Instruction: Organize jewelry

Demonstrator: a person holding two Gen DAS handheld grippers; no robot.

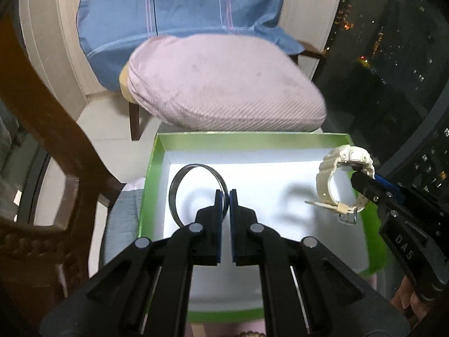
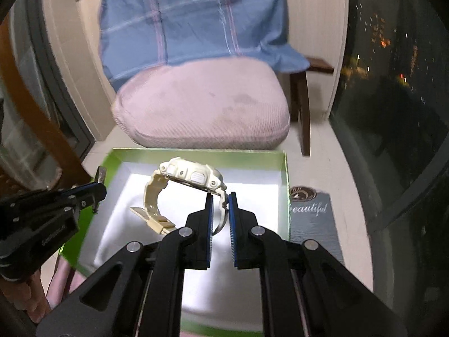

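A green box with a white floor [image 1: 151,168] [image 2: 284,174] lies open below me. My left gripper [image 1: 225,193] is shut on the rim of a dark metal bangle [image 1: 179,179], held over the box's left part. My right gripper [image 2: 220,196] is shut on the strap of a cream-white wristwatch [image 2: 190,175], held above the box. In the left wrist view the watch [image 1: 336,168] hangs over the box's right side from the right gripper [image 1: 357,172]. In the right wrist view the left gripper [image 2: 99,189] is at the box's left edge with the bangle [image 2: 101,175] seen edge-on.
A chair with a pink cushion [image 1: 224,84] and a blue plaid cloth [image 1: 182,8] stands just behind the box. A dark wooden chair frame [image 1: 42,118] is at the left. A grey mat with the word "beautiful" [image 2: 311,216] lies right of the box. A dark window [image 2: 393,84] is at the right.
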